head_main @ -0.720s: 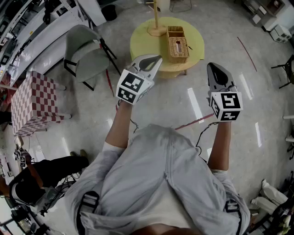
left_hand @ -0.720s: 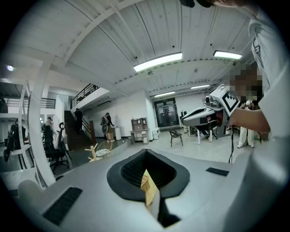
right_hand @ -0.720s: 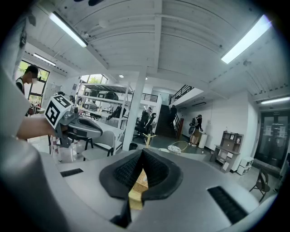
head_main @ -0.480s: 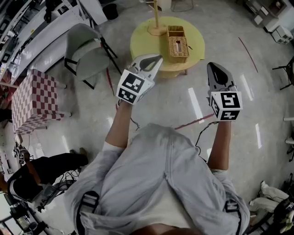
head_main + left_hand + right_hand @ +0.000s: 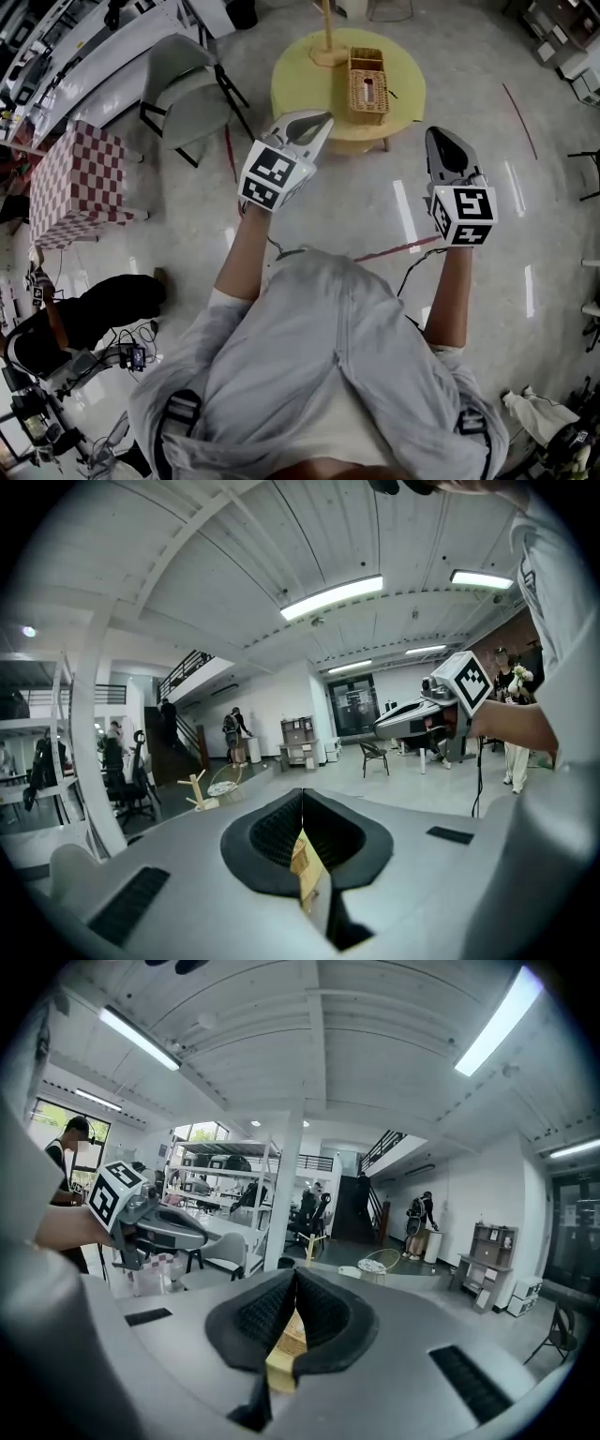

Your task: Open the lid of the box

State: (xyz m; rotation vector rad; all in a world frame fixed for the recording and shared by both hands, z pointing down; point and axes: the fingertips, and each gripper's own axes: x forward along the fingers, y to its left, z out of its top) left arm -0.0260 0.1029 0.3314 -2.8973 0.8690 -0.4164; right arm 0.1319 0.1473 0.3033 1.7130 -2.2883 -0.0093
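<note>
1. The person is holding two grippers in the air, one in each hand: the left gripper [image 5: 322,119] and the right gripper [image 5: 434,134]. Each is carrying one marker cube.
2. One round yellow table [image 5: 300,84] is standing ahead of them, and it is bearing one wicker box [image 5: 366,112] and one wooden stand [image 5: 327,42].
3. The box is sitting towards the table's right half, just beside the stand, and its slotted lid [image 5: 367,89] is lying flat on top, closed.
4. One grey chair [image 5: 187,103] and one red-and-white checked cube [image 5: 80,183] are standing on the floor to the left.
5. The left gripper's jaws are pressing together with nothing between them.
6. The right gripper's jaws are likewise meeting pad to pad, gripping nothing.
7. Neither gripper is touching the box; both are hovering short of it.
</note>
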